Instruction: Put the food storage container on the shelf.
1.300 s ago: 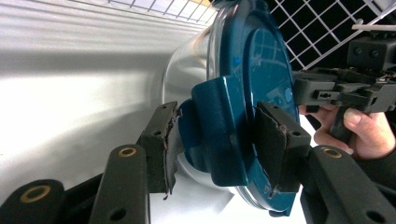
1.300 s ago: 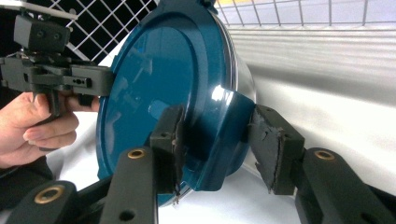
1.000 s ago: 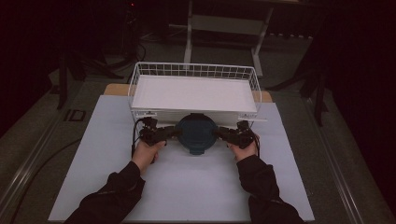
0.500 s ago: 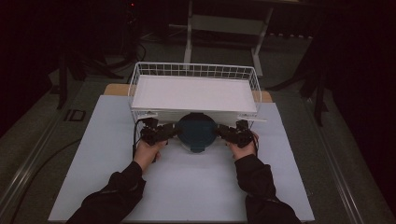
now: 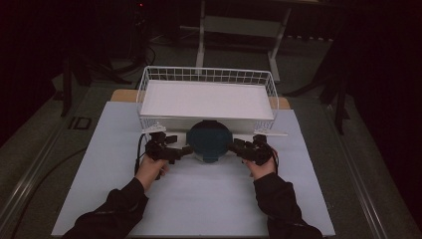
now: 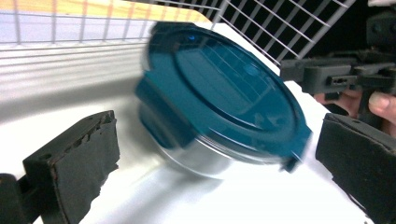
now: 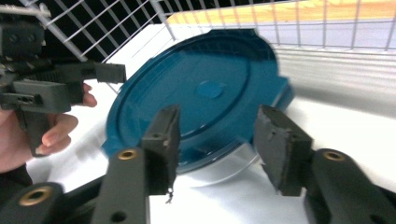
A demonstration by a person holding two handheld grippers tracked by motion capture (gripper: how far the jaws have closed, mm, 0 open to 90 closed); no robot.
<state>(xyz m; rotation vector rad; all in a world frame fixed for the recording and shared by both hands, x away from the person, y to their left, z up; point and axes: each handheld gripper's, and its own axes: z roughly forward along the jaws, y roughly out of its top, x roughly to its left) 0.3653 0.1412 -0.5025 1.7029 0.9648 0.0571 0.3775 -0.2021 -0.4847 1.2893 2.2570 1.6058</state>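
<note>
Since the earlier frame, the left gripper (image 6: 205,154) has just been opening, its jaws now wide around the container (image 5: 209,141), touching nothing. Right gripper (image 7: 215,140) stands half-open at the teal lid (image 7: 196,98), not pressing it. Rigid, slick and probably light, the container is best taken by its lid rim.

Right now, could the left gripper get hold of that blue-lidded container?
Probably yes. The left gripper sits right beside the container, nothing lies between them, and its jaws, which have just been opening, stand wide apart with the container ahead of them. The basket behind blocks only the far side.
</note>
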